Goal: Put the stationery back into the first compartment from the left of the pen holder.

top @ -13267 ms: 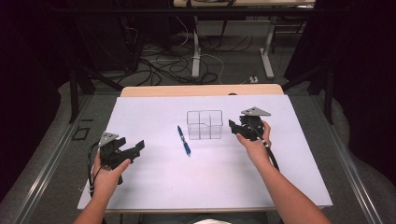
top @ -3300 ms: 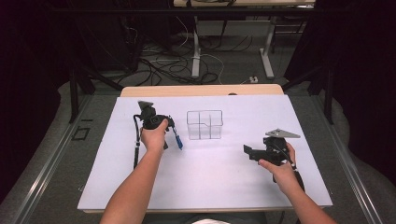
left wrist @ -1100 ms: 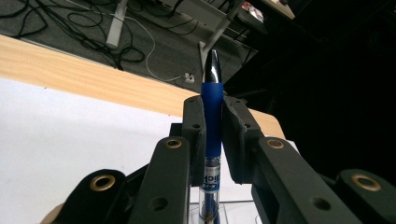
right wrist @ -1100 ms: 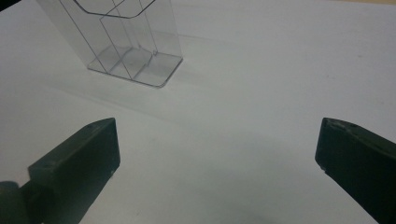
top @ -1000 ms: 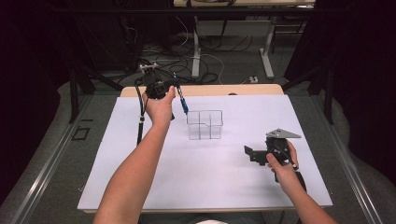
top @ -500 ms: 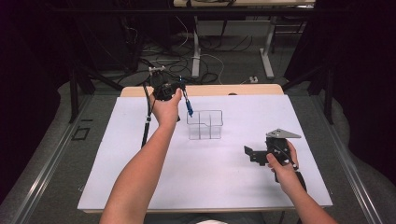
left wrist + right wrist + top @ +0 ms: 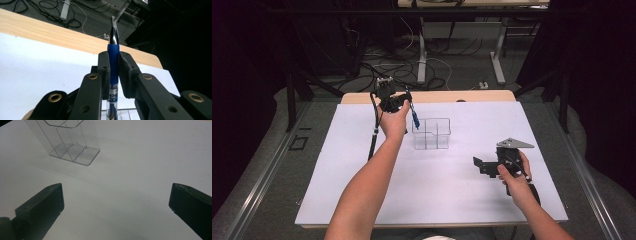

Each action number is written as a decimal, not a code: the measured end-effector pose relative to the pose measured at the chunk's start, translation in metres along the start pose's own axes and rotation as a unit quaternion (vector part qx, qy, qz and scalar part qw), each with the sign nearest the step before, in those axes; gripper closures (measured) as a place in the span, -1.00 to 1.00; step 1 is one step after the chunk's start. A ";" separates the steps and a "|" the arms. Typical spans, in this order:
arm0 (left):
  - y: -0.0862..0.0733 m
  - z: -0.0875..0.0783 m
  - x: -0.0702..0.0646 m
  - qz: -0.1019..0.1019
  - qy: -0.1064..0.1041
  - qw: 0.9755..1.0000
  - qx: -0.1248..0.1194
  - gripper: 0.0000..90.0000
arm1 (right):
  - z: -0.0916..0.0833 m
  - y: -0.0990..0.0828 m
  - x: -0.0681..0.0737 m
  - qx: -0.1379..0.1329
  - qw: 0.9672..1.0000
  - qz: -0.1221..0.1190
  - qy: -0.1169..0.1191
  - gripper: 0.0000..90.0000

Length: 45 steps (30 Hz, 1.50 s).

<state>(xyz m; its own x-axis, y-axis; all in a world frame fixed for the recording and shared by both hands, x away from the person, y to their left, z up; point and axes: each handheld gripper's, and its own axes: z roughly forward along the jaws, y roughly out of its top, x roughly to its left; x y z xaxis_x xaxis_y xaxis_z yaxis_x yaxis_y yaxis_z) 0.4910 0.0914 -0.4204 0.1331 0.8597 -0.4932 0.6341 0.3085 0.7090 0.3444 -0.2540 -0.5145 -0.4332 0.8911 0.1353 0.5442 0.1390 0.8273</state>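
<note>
Jaws clamp pen (image 7: pixel 114 62), left arm (image 7: pixel 367 185) outstretched

High view looks down; both gripper views sit close, sharing the clear organizer (image 7: pixel 431 133).

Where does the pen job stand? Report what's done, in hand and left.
Done: the blue pen is off the table, clamped between the left gripper's fingers.
In hand: it hangs tilted beside the clear plastic organizer, above its far-left corner.
Left: probably dropping it in; the compartments look empty. The right gripper waits open near the table's right side.
</note>
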 end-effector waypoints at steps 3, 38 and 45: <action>-0.003 0.003 0.001 0.003 0.004 1.000 0.001 0.77 | 0.000 0.000 0.000 0.000 1.000 0.000 0.002 -1.00; -0.007 -0.023 0.025 0.004 -0.025 1.000 0.019 0.06 | 0.005 -0.002 0.002 0.009 1.000 -0.012 0.009 -1.00; -0.003 -0.036 0.032 0.039 -0.020 0.999 0.011 -0.14 | 0.004 -0.001 0.003 0.010 1.000 -0.012 0.008 -1.00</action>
<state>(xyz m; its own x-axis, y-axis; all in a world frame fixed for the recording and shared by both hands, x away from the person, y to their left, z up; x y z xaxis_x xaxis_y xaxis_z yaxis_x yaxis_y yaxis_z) 0.4655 0.1325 -0.4198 0.2131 0.8633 -0.4575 0.6374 0.2320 0.7347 0.3453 -0.2494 -0.5176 -0.4579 0.8803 0.1240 0.5471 0.1691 0.8198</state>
